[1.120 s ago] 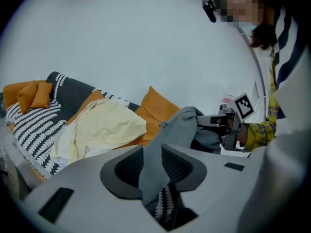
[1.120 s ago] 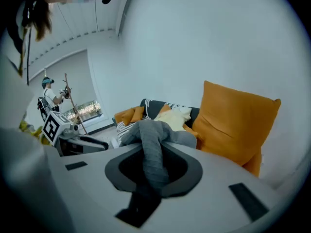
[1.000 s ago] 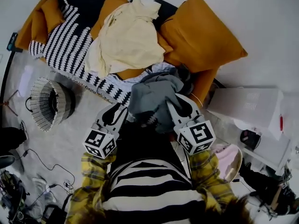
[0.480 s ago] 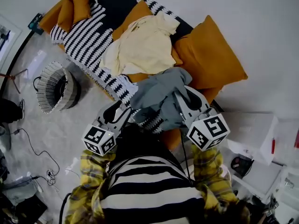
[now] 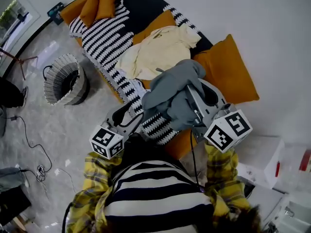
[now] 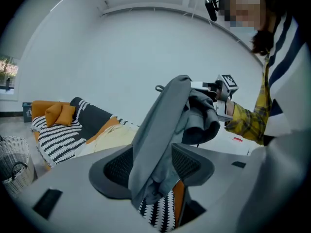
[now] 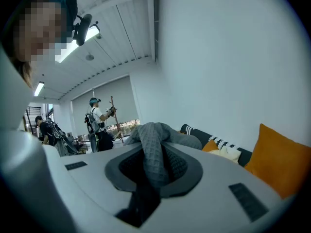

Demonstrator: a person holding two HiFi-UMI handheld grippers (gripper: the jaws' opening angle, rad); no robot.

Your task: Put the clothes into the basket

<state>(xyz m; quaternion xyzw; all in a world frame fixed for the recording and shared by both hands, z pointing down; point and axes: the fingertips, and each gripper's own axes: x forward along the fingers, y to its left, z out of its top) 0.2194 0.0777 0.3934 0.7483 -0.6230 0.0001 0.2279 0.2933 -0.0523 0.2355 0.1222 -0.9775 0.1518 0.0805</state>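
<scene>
A grey garment [image 5: 171, 87] hangs in the air above the striped sofa [image 5: 104, 38], bunched in my right gripper [image 5: 188, 92], which is shut on it [image 7: 153, 144]. Its lower end drapes down between the jaws of my left gripper [image 5: 137, 113]. Those jaws have just been opening; in the left gripper view the cloth [image 6: 160, 125] hangs loosely between the pads [image 6: 114, 169] without being pinched. A cream garment [image 5: 160, 52] lies spread on the sofa seat. The woven basket [image 5: 65, 80] stands on the floor to the left of the sofa.
Orange cushions [image 5: 233, 74] lean at the sofa's right end, and smaller ones [image 5: 97, 6] at its far end. Cables [image 5: 34, 159] trail over the floor at left. A white table [image 5: 262, 164] stands at the right. Two people [image 7: 99, 123] stand far off in the room.
Both grippers have risen and the grey garment has come up off the sofa with the right one. The left jaws have spread apart around the cloth. The head view has swung.
</scene>
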